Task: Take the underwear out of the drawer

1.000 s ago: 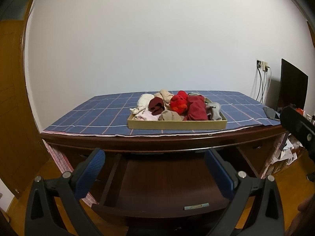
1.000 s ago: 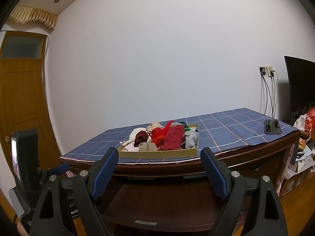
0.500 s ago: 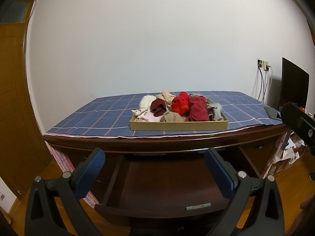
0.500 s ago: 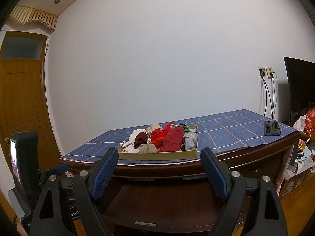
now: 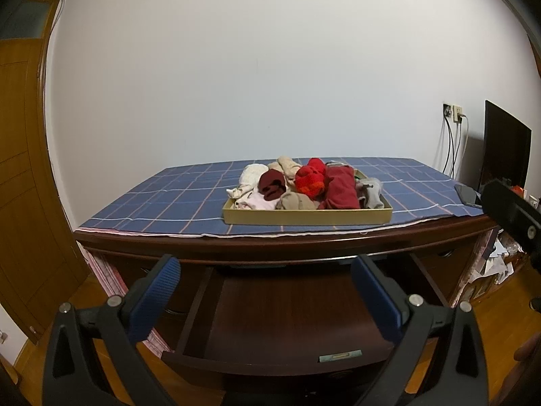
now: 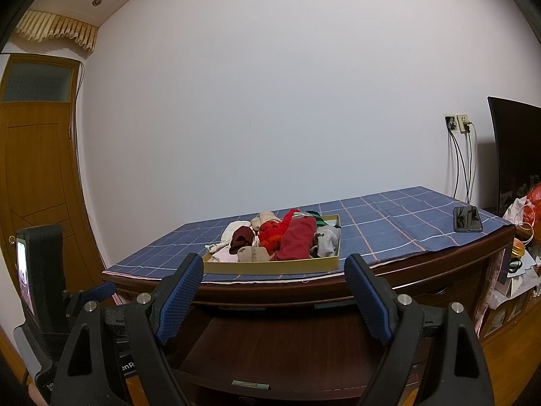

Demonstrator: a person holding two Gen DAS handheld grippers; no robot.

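Left wrist view: one dark wooden desk (image 5: pixel 304 247), taken here as the landmark. On its top, a blue checked cloth (image 5: pixel 175 199); on the cloth, toward the desk's front edge, one shallow tan tray (image 5: pixel 304 216) heaped with underwear (image 5: pixel 338 189) in dark red, bright red, beige, cream and grey. Below the desk's front edge, one drawer (image 5: pixel 280 318), pulled out, its visible floor bare apart from a small label on the inside of the front panel. Left gripper (image 5: pixel 270 294): in front of the desk, over the drawer, blue-padded fingers (image 5: pixel 155 287) spread wide with nothing between them. Right gripper (image 6: pixel 274 287): likewise in front of the desk, fingers well apart and empty, aimed across the drawer toward the tray. At the desk's right end, one dark phone (image 6: pixel 468 219) on the cloth; beyond that end, a black screen (image 6: pixel 517 149) and wall sockets with cables (image 6: pixel 460 125). Off the desk's left end, a wooden door (image 6: pixel 37 176). Step in hand, as judged: the garments already sit in the tray on the desktop, not in the drawer, and neither gripper holds anything, so the removal looks done or nearly so. Next move, as judged: confirm the drawer's hidden rear holds nothing; if a piece is there, reach in and close one gripper on it.
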